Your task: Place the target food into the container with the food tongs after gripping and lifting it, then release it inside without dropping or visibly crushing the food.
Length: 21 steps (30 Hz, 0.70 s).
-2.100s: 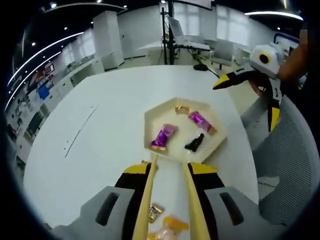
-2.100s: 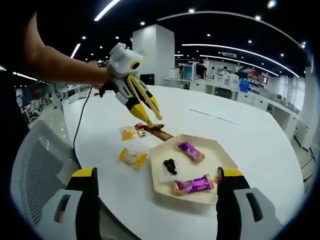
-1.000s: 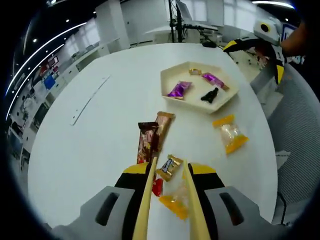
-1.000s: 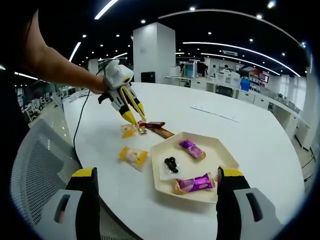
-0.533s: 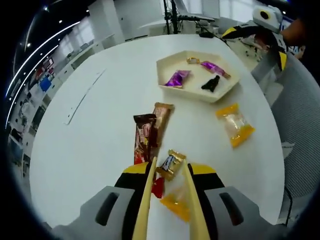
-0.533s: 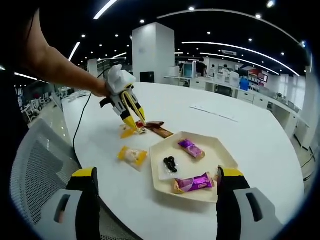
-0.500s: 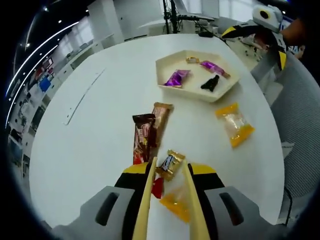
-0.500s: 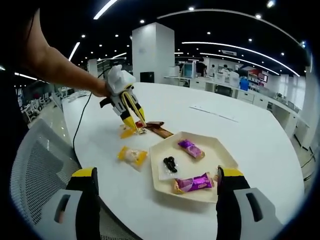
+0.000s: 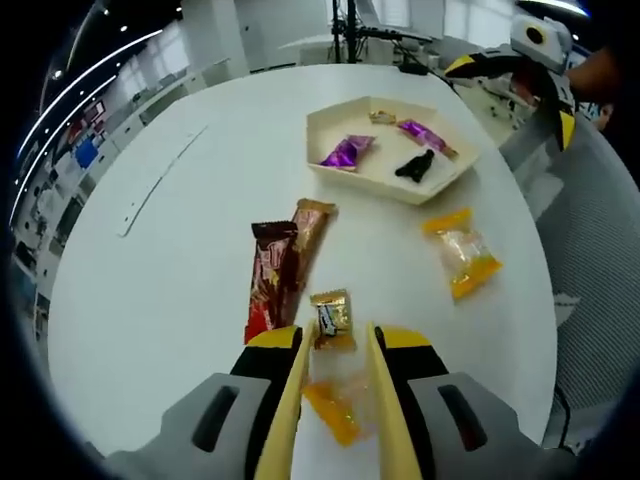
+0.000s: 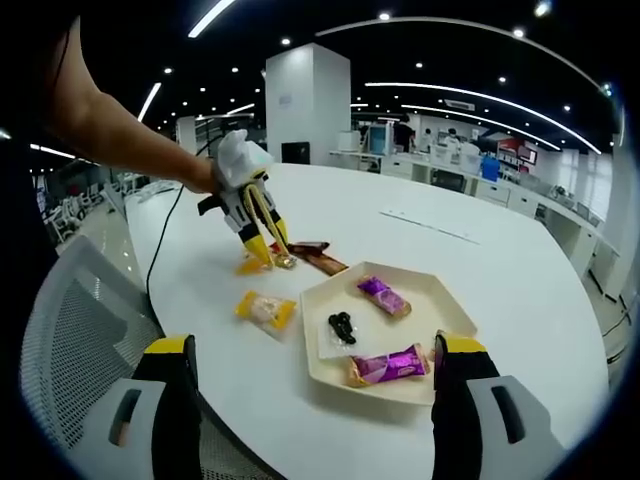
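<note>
step: pre-grasp | your left gripper (image 9: pixel 334 350) tongs (image 9: pixel 290 400) straddle gold candy (image 9: pixel 331 315), unclenched | right gripper (image 10: pixel 310 390) jaws wide, idle | next: close gently, lift to tray (image 9: pixel 330 172)

Left gripper (image 9: pixel 332 385): grey moulded body with dark oval recesses, black-and-yellow jaw blocks, and two long tan tong blades (image 9: pixel 290 395) fixed along the jaws. Right gripper (image 10: pixel 312 400): same grey body, black jaws capped in yellow; seen from the left gripper view, white housing with yellow-and-black jaws. Bare forearm (image 10: pixel 110 120), no sleeve visible; black cable (image 10: pixel 165 235) trailing from the left gripper.
</note>
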Motion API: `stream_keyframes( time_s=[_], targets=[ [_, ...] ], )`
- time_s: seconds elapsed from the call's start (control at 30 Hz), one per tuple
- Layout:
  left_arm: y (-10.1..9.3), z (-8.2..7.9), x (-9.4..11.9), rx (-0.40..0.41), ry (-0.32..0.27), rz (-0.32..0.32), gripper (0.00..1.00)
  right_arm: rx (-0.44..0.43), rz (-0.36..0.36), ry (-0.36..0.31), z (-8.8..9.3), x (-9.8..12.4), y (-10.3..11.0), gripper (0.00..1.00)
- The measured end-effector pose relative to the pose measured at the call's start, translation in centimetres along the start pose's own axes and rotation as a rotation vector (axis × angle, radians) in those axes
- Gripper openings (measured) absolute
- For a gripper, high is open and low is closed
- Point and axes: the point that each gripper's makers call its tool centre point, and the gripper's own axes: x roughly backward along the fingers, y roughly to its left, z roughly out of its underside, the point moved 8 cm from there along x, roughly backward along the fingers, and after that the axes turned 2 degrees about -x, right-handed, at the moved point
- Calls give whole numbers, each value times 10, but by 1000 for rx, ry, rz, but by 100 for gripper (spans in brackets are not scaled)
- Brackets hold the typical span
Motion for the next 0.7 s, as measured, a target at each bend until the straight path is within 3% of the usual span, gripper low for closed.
stream_keyframes(
  time_s=[0.2, 0.37, 0.43, 0.7],
  targets=[
    [2, 0, -1, 80, 6, -21, 22, 1, 1, 2, 0, 0, 0, 96],
    [2, -2, -1, 89, 17, -59, 19, 2, 1, 3, 0, 0, 0, 96],
    [3, -1, -1, 138, 2, -69, 17, 2, 1, 4, 0, 0, 0, 96],
    [3, 3, 0, 139, -13, -82, 16, 4, 0, 3, 0, 0, 0, 96]
  ],
)
